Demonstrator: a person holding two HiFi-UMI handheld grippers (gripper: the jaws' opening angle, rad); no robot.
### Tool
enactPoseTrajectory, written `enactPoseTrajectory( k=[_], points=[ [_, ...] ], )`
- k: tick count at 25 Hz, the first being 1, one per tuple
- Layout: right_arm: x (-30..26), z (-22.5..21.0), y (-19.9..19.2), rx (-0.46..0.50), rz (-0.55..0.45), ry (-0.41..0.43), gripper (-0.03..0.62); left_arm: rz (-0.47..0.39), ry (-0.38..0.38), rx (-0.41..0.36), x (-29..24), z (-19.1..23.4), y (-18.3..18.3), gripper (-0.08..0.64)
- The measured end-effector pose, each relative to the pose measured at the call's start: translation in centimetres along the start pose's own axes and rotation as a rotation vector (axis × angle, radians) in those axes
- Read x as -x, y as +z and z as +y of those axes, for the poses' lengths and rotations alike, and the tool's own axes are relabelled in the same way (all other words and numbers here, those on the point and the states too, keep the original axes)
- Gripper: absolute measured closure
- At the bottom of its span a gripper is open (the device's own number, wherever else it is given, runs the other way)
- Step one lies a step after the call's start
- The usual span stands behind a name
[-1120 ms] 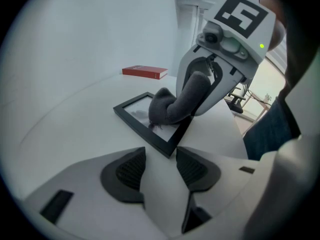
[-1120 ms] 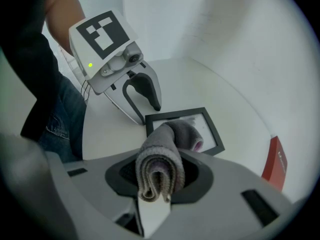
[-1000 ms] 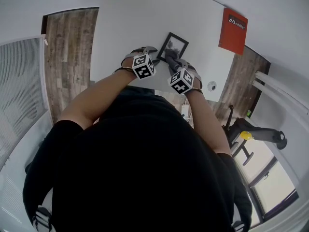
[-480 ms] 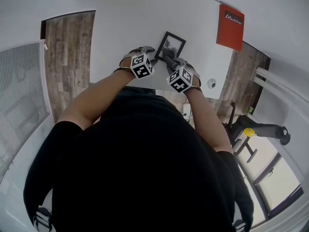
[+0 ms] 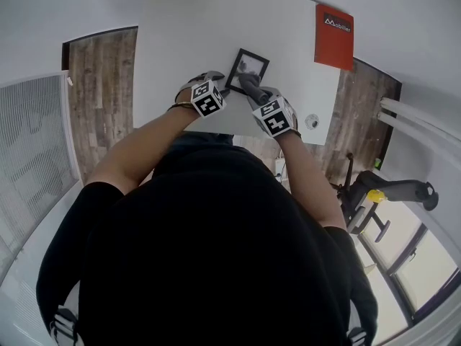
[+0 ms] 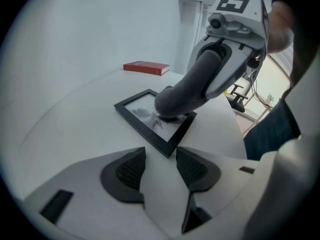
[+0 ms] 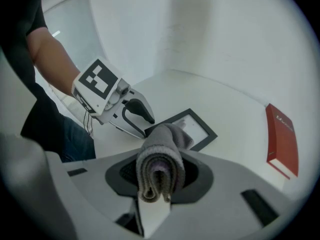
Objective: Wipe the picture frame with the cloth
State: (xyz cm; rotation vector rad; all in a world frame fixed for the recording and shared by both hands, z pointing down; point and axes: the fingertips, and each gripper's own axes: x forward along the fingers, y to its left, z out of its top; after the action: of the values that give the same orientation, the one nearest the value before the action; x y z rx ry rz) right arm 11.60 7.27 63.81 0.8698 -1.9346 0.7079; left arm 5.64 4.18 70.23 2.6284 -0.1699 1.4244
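The right gripper [image 7: 160, 176] clamps a folded grey cloth [image 7: 161, 151], pressing it onto the black rectangular picture frame [image 7: 199, 126]. The left gripper [image 6: 157, 166] sits empty, jaws apart, beside the frame's corner.

I see a white tabletop [image 5: 180, 27] at top centre, wood-plank floor [image 5: 97, 92] upper left and right, a white perforated panel [image 5: 32, 150] at left, bright windows [image 5: 425, 258] lower right.

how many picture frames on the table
1. The picture frame lies flat on the table, under the cloth held by the right gripper; the open left gripper sits at its near corner.
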Motion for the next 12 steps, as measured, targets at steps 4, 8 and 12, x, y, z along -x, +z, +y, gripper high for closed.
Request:
enactPoseTrajectory(
  k=[4,8,12],
  points=[
    [2.1,-0.6,-0.1,-0.067,-0.047,-0.011,0.482,0.032,-0.018,0.062,-0.1,0.0,-0.1,0.359],
    [4.4,-1.0,-0.1,-0.120,-0.109,-0.023,0.482,0.073,-0.035,0.114,0.4,-0.2,-0.9,0.357],
    [6.9,-1.2,-0.5,-0.161,-0.163,-0.044,0.483,0.117,-0.033,0.183,1.7,-0.8,-2.6,0.351]
  ],
)
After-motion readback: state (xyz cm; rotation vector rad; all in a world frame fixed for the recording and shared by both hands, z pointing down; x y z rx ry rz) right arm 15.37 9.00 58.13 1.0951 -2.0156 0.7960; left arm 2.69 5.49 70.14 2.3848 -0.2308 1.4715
